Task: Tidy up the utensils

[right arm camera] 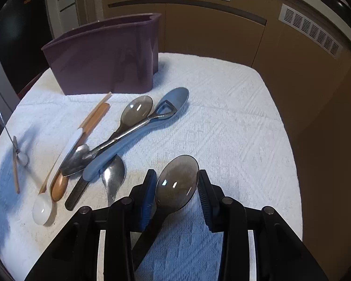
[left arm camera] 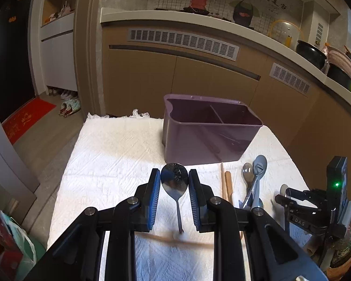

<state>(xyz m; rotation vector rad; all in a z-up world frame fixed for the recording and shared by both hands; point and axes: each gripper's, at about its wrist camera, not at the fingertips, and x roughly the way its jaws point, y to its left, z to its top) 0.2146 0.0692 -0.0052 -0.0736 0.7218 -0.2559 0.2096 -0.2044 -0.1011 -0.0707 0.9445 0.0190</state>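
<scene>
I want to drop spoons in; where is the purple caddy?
The purple caddy stands at the towel's far edge, ahead of the left gripper, just beyond the utensil pile.

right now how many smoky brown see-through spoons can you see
2. One smoky spoon sits between the right gripper fingers, and the other smoky spoon lies in the pile beside the blue scoop. More may hide under the pile.

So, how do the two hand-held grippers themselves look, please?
The left hand-held gripper and the right hand-held gripper look alike: black linkage arms with round silver pivot bolts, and flat fingers faced with ribbed blue pads. Seen from the left wrist, the right unit's body carries a green light and "DAS" lettering.
</scene>
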